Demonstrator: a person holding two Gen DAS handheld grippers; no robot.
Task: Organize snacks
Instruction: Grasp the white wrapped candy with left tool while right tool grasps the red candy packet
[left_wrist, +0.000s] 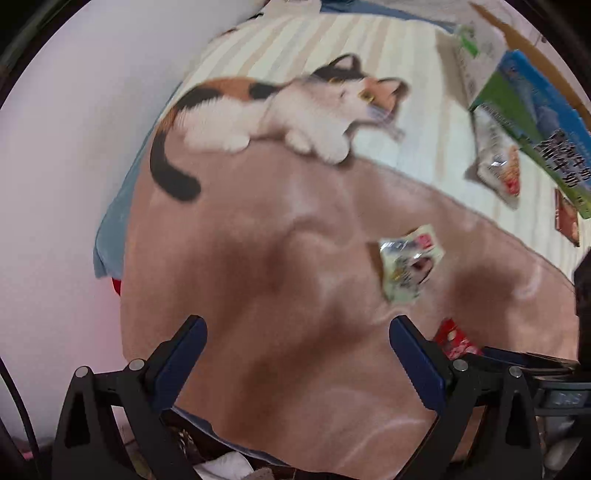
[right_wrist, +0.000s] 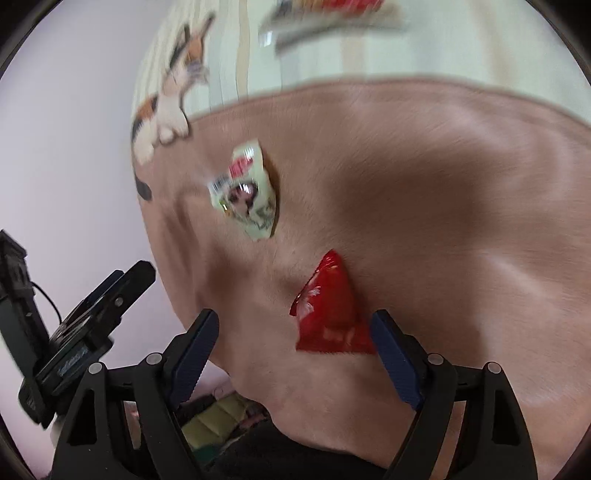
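A pale green snack packet (left_wrist: 410, 264) lies on the pink-brown blanket (left_wrist: 277, 258), ahead and right of my open, empty left gripper (left_wrist: 297, 332). It also shows in the right wrist view (right_wrist: 247, 194). A red snack packet (right_wrist: 330, 314) lies on the blanket just ahead of my open, empty right gripper (right_wrist: 295, 328), close to its right finger; its corner shows in the left wrist view (left_wrist: 452, 338). A silver-white packet (left_wrist: 496, 158) lies on the striped sheet beside a green and blue carton (left_wrist: 539, 122).
The blanket carries a printed calico cat (left_wrist: 280, 110). A white wall (left_wrist: 74, 147) runs along the left. A brown cardboard edge (left_wrist: 517, 37) and a small red-brown packet (left_wrist: 567, 218) sit at the right. The left gripper shows at the lower left of the right wrist view (right_wrist: 110, 295).
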